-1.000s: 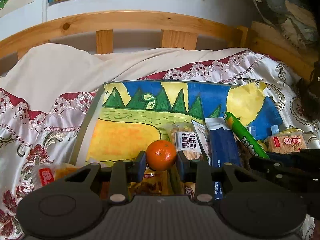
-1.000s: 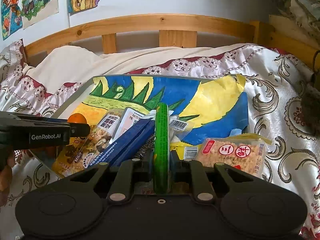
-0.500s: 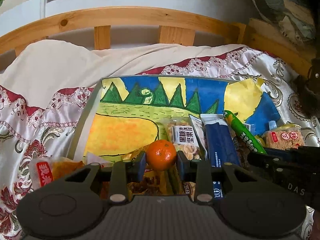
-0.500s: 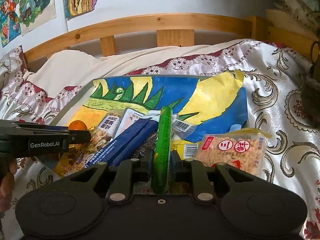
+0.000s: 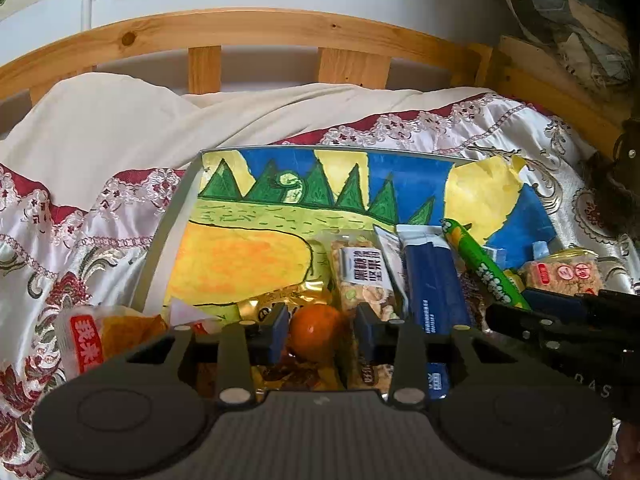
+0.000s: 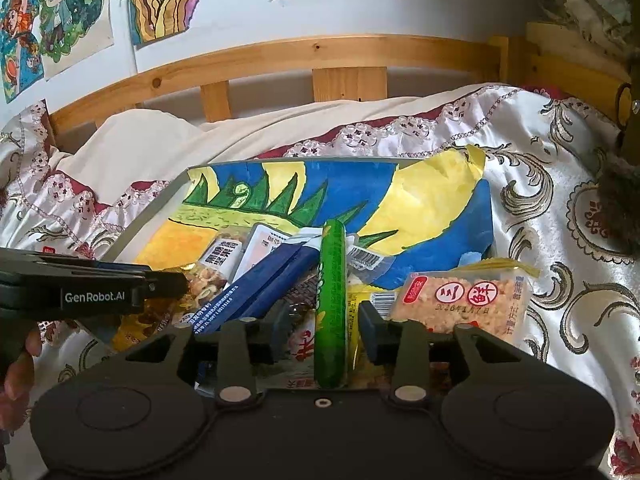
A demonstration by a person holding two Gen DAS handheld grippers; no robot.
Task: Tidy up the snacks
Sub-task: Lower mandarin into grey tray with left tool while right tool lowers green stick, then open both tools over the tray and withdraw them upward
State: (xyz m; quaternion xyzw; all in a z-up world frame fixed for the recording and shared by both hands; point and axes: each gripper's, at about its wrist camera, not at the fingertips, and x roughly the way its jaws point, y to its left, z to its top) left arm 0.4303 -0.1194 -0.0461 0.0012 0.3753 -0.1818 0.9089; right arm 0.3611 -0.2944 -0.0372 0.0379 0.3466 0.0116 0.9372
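A tray lined with a painted paper lies on the bed, snacks piled at its near end. My left gripper is open; a small orange lies between its fingers on a gold packet, gaps on both sides. My right gripper is open too; a green stick snack lies loose between its fingers, over other packets. The stick also shows in the left wrist view. Blue packets, a nut bar and a rice cracker pack lie alongside.
A red-and-white snack bag lies on the bedspread left of the tray. The wooden headboard and a cream pillow are behind. The left gripper's body reaches into the right wrist view.
Both grippers have opened: the left let go of the orange, which now sits lower on the packets; the right let go of the green stick. The tray looks nearer.
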